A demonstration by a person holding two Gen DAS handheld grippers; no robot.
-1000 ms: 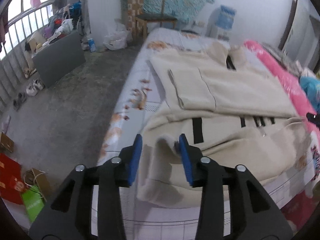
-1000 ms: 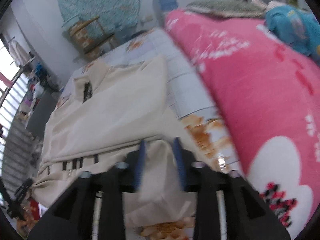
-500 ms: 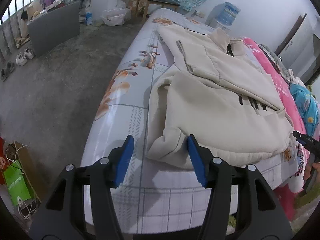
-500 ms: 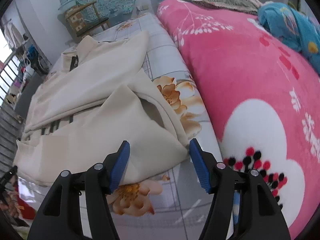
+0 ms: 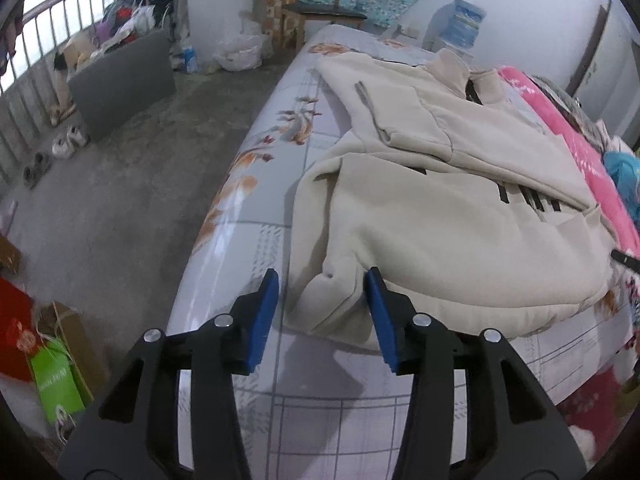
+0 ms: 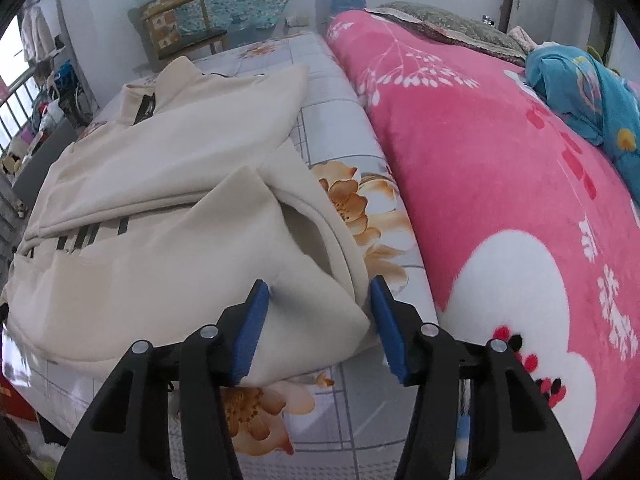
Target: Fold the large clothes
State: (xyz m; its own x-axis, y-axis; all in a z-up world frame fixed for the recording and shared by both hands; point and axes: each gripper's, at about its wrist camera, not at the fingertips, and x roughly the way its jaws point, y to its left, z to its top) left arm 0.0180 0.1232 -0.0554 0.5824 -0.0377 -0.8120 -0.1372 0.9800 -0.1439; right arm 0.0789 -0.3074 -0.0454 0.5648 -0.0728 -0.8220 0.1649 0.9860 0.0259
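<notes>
A large cream sweatshirt [image 5: 440, 220] with black stripes lies on the bed, its lower half folded up over the body. My left gripper [image 5: 322, 280] hangs over the near left corner of the fold. Its jaws are closing with that corner between the blue pads [image 5: 264, 312], which do not press on it. In the right wrist view the same sweatshirt [image 6: 160, 208] fills the left side. My right gripper [image 6: 318, 286] straddles the near right corner, its jaws closing around the fabric without squeezing it.
The bed has a grey floral sheet [image 5: 256, 208] and a thick pink blanket [image 6: 500, 160] along the right side, with a blue bundle [image 6: 580, 92] on it. Concrete floor [image 5: 120, 200] lies left of the bed, with bags, shoes and a wooden chair [image 5: 320, 8] beyond.
A second ago both grippers were shut on the lifted hem. They let it go, the fabric dropped onto the bed, and both grippers sank toward the folded corners, jaws now narrower than at half a second.
</notes>
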